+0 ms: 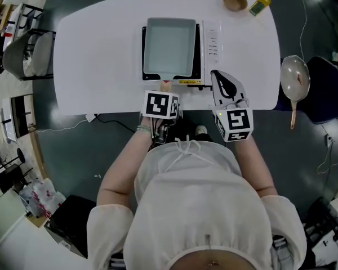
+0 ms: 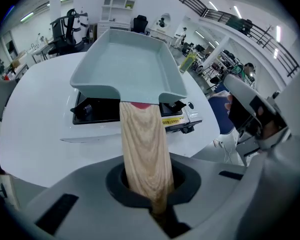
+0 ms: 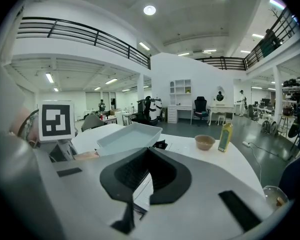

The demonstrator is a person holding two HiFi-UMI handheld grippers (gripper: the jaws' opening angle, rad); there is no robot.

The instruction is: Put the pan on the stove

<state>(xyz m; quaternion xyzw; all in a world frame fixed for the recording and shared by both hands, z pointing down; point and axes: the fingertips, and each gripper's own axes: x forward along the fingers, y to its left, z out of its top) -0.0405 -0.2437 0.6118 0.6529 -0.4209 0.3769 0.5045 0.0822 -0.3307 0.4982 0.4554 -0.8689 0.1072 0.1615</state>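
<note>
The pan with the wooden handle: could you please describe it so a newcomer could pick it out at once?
On the white table, near the person's edge, sits a black-topped portable stove. The pan is over it, its wooden handle clamped in the left gripper. It is rectangular and pale grey-blue, unlike the round metal pan off the table's right end.

The left gripper [image 2: 149, 189], tilted steeply downward, clamps its jaws on the pan handle [image 2: 142, 144], while the right gripper [image 3: 149, 151] hovers beside it, nearly level, jaws together and empty. Both bare forearms reach forward from white sleeves.
</note>
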